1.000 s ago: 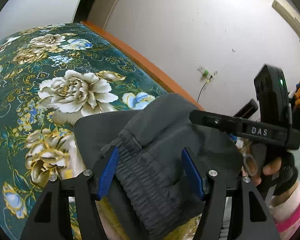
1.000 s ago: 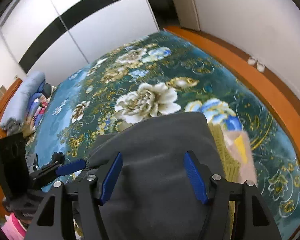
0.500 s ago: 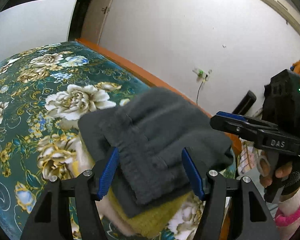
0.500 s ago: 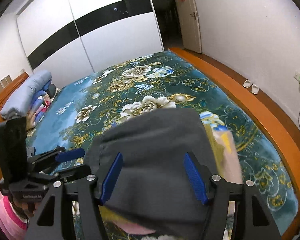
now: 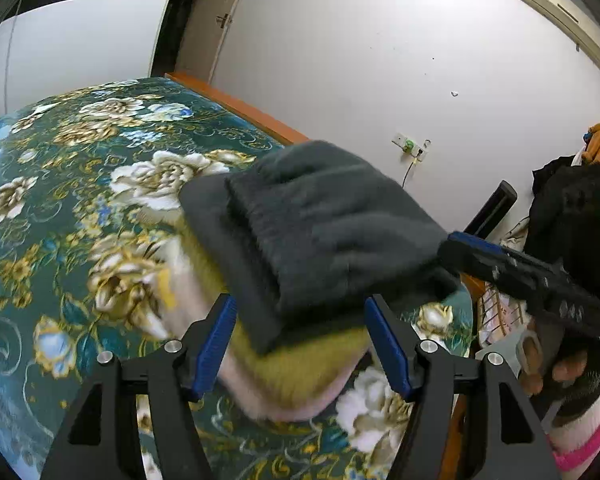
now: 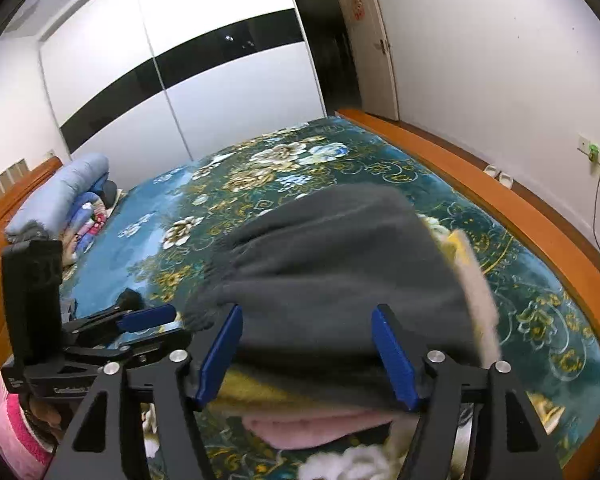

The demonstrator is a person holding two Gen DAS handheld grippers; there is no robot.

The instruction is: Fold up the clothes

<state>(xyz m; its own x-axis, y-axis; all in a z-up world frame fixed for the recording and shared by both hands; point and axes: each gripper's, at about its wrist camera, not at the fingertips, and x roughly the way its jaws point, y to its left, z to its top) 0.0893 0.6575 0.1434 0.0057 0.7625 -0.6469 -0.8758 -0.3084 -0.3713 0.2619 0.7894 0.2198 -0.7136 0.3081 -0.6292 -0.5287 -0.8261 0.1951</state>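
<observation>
stack: grey garment (image 5: 320, 224) on top of a yellow (image 5: 300, 364) and a pink (image 6: 312, 420) one, at the bed's (image 6: 148, 240) near edge, by the right-hand corner
left hand-held gripper (image 5: 300, 344): spread wide, stack sits between its fingers
right hand-held gripper (image 6: 306, 354): same, spread, fingers either side of the stack

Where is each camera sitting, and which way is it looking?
Left wrist: on the left gripper, facing the bed's right edge and wall; shows the right gripper and hand.
Right wrist: on the right gripper, facing the wardrobe; shows the left gripper.
Shared: the grey garment and floral bedspread.
</observation>
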